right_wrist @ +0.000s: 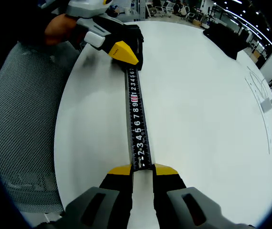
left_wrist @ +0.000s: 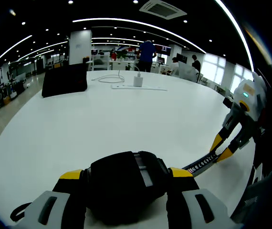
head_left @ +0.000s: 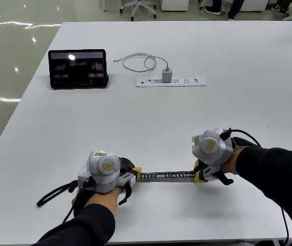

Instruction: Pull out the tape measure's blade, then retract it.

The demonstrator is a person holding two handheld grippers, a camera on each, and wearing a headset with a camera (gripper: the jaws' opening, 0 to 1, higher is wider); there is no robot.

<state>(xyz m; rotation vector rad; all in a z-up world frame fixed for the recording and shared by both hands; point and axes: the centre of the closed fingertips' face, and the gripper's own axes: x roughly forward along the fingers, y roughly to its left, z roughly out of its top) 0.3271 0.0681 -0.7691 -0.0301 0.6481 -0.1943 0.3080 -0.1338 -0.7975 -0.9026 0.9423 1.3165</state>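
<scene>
Lower left, the left gripper (head_left: 133, 174) clamps the black rounded tape measure case (left_wrist: 126, 183); its black numbered blade (head_left: 166, 176) runs rightward to the right gripper (head_left: 201, 177), which pinches its tip.

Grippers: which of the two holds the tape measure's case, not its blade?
The left gripper: its jaws clasp the black case; the right gripper pinches the blade.
</scene>
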